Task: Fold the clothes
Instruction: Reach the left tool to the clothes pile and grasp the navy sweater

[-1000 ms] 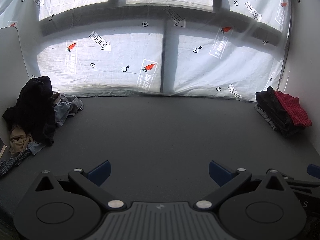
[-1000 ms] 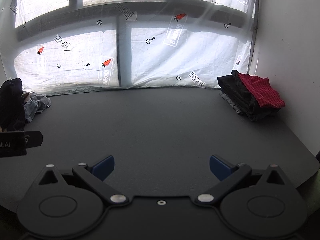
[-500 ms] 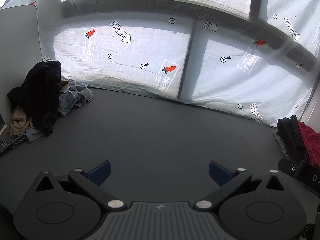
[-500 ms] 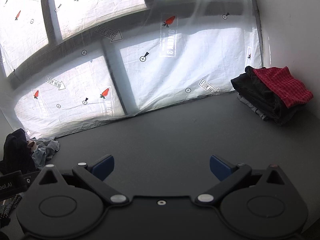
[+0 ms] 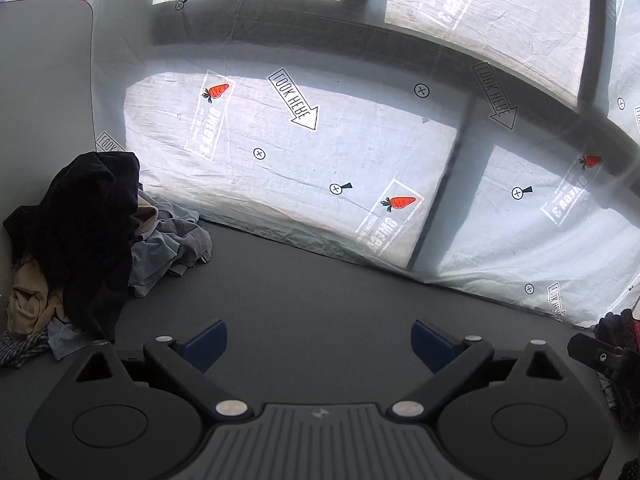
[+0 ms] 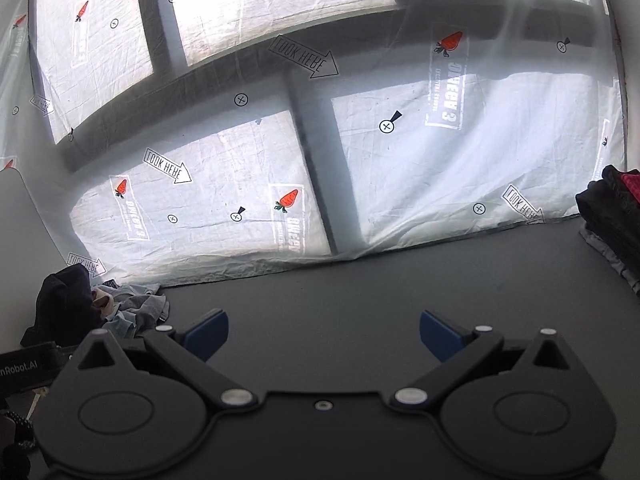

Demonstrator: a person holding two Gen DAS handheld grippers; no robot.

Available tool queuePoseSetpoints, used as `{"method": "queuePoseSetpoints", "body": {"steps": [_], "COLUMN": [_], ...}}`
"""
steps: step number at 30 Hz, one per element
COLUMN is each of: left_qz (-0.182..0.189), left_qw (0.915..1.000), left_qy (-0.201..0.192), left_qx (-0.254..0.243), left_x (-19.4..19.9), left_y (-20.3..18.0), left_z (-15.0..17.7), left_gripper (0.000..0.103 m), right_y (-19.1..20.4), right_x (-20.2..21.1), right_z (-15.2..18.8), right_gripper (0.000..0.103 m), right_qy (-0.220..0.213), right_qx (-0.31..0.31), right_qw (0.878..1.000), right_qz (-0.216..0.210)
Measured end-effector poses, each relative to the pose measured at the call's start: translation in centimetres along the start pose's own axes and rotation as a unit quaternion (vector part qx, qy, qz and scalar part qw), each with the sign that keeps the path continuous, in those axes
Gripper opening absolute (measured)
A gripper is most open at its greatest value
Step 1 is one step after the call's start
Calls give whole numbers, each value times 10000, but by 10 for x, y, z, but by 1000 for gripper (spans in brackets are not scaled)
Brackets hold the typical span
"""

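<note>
A heap of unfolded clothes (image 5: 88, 248), dark navy on top with grey, blue and beige pieces under it, lies at the table's far left; it also shows in the right wrist view (image 6: 92, 308). A stack of folded dark clothes with a red checked piece on top (image 6: 612, 208) sits at the far right, and its edge shows in the left wrist view (image 5: 618, 328). My left gripper (image 5: 319, 344) is open and empty above the dark table (image 5: 320, 300), right of the heap. My right gripper (image 6: 324, 336) is open and empty over the table's middle.
A white printed sheet (image 5: 360, 160) with carrots and arrows hangs over the windows along the table's far edge. A white panel (image 5: 44, 100) stands at the left end. The right gripper's body (image 5: 600, 356) shows at the lower right of the left wrist view.
Both grippers have turned left toward the unfolded heap, which now looks larger and nearer in the left wrist view. The folded stack has slid to the right edge. Both stayed open.
</note>
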State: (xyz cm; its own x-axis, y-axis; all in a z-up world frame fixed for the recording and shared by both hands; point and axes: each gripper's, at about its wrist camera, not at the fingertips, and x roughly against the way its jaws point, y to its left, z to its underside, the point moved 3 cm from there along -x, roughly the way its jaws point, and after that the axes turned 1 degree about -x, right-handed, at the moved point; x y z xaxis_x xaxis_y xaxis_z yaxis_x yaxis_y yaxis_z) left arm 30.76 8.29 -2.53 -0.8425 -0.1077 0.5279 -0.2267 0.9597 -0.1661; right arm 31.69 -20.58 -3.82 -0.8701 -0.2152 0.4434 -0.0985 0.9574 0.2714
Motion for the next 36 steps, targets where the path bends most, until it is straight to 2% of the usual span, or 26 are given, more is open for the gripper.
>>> {"method": "queuePoseSetpoints", "body": {"steps": [2,4,5,7,9,12,16,20,21,22,23,24,27,32,36], "left_qz": [-234,-582,-795,-1186,-1604,-2198,-2654,-2740,-2757,-2774,-2864,-2952,-2973,-2249,-1346], "left_qw": [9995,9978,9962,9921,9863,9736,9612,9574,9560,9554,9534,9508,9470,9614,9670], "left_qy": [-192,-311,-356,-399,-350,-280,-283,-279,-322,-426,-587,-747,-1185,-1412,-1899], "left_qx": [39,47,53,65,157,551,695,869,947,925,749,573,-271,-722,-1034], "left_x": [-18,-40,-53,-75,-100,-134,-179,-220,-226,-228,-227,-225,-210,-154,-84], "left_y": [24,52,69,97,126,170,218,247,250,249,241,234,192,113,25], "left_z": [-26,-51,-62,-78,-90,-104,-117,-121,-121,-122,-123,-125,-131,-134,-139], "left_gripper": [92,81,77,62,55,53,53,54,51,27,12,9,7,6,6], "right_y": [16,33,41,57,71,89,102,106,107,108,109,110,109,96,63], "right_x": [-26,-51,-63,-84,-103,-124,-149,-169,-174,-177,-181,-184,-183,-169,-140], "right_z": [-13,-24,-27,-30,-28,-20,-3,8,10,11,13,14,14,8,-3], "right_gripper": [103,103,103,103,103,103,103,103,103,103,103,103,103,103,103], "right_qy": [-30,-41,-38,-18,81,340,724,988,1032,1076,1123,1171,1162,961,624], "right_qx": [73,139,156,172,189,261,444,380,408,450,494,534,537,372,143], "right_qw": [10000,9999,9999,9998,9998,9991,9962,9938,9932,9924,9916,9908,9913,9946,9978], "right_qz": [33,36,31,21,23,8,165,331,364,388,409,418,296,145,152]}}
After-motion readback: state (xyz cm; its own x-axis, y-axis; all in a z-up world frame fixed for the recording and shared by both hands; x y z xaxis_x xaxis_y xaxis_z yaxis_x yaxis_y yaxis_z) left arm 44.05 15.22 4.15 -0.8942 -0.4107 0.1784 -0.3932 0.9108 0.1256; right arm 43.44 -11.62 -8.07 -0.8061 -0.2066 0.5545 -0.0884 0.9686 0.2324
